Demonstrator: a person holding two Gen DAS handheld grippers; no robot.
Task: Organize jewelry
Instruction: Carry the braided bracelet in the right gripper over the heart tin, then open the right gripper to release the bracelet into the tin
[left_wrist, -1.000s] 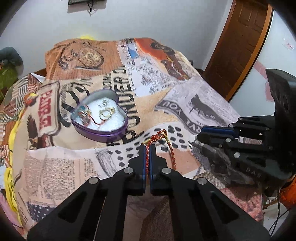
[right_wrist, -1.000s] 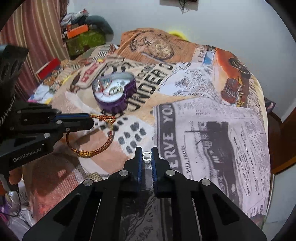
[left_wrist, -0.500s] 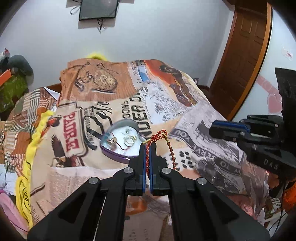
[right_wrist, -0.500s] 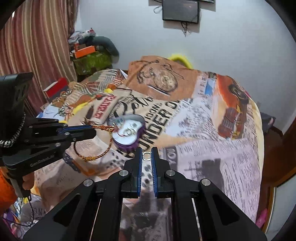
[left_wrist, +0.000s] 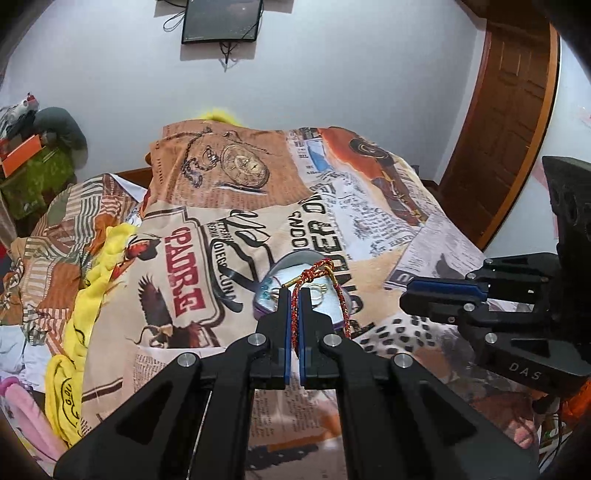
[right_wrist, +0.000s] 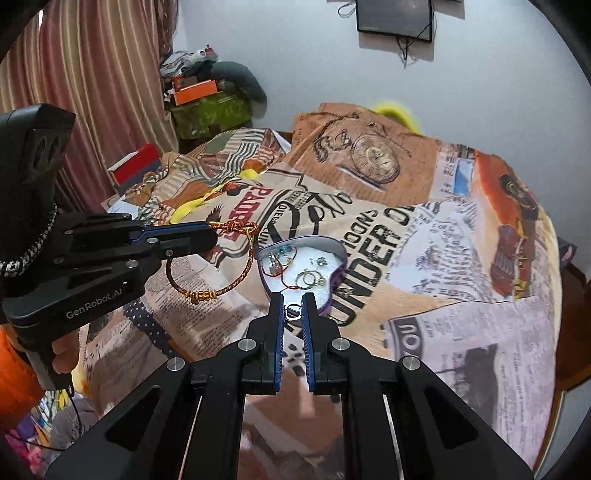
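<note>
While both hands lift, the left gripper stays clenched on the red-and-gold braided cord bracelet, dangling left of the purple heart-shaped tin; right gripper, just before it, still pinches a small silver ring — drop-off looks close.

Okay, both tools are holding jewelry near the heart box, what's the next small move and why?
Probably ease the left tool forward and down over the heart box, then release. It grips the red-gold bracelet, which hangs beside the box, not in it. The right tool holds a small ring.
</note>
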